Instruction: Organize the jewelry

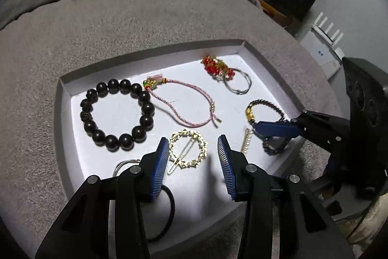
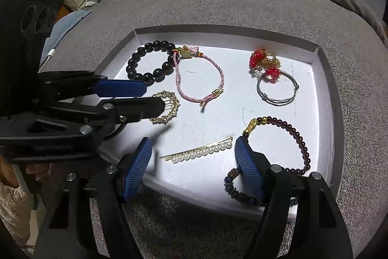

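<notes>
While the jewelry lies spread across the white floor of the shallow tray [image 2: 325, 79], your two grippers hang over its near edge with nothing in either. Your right gripper [image 2: 194, 157] straddles the pearl hair clip [image 2: 201, 152], jaws wide, the pads clear of both its ends. Just right of that clip lies the dark red bead bracelet [image 2: 298, 137] with its gold clasp, and one right finger covers part of its lower loop. Your left gripper [image 1: 192, 154] stands about half open above the gold wreath hair clip [image 1: 188, 148], which shows between the blue pads; whether they touch it you cannot tell from these views.

Further back in the tray sit the black bead bracelet [image 1: 116, 113] at the left, the pink cord bracelet [image 1: 184, 103] just beside it, and the red bead charm cluster [image 1: 217, 67] touching the silver wire bangle [image 1: 238, 84] toward the far right corner. A black hair tie [image 1: 169, 208] and a thin silver ring [image 1: 123, 165] lie partly hidden under your left fingers. The tray rests on a grey blanket [image 1: 121, 16].
</notes>
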Tool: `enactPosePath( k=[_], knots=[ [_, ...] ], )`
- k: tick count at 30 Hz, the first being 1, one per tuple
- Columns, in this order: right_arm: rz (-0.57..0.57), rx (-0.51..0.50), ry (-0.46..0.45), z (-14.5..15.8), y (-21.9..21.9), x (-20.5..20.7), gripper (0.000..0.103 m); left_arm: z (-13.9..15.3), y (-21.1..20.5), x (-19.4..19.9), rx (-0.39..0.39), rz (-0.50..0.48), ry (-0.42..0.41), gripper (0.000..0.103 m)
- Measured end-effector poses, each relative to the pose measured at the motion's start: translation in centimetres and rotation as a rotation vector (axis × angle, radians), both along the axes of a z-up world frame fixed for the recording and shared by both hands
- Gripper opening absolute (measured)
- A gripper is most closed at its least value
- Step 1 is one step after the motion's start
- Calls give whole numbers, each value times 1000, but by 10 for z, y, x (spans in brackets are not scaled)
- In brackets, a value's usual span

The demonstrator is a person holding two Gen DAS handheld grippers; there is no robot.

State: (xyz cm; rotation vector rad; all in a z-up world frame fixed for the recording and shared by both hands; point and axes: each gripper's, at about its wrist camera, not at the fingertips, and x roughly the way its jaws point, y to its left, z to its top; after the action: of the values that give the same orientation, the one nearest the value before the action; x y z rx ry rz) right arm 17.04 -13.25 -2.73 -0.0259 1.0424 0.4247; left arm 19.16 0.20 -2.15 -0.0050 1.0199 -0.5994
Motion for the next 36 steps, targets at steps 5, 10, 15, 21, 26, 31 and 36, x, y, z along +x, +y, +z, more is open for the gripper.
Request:
enactPosePath(
  k=[5,10,15,21,26,31,36],
  knots=[
    [-2,14,-37,14,-5,-17,78,16,8,-14,-25,9,-30,44],
    [-9,29,-71,28,-15,-39,78,27,18,-30,-38,34,-54,45],
    [-38,40,-103,40,-28,-57,80,33,31,-56,-16,62,-94,52],
    [-67,10,-149,49,-40,-79,87,39,39,-86,38,104,-149,68],
    [-81,15,-158,49,-49,-91,94,38,43,-107,73,152,-179,80],
    [-98,19,-163,45,-54,-101,97,33,41,-127,149,230,-246,87],
    [-146,17,-193,40,-63,-107,97,29,41,-136,193,317,-309,93]
  ],
)
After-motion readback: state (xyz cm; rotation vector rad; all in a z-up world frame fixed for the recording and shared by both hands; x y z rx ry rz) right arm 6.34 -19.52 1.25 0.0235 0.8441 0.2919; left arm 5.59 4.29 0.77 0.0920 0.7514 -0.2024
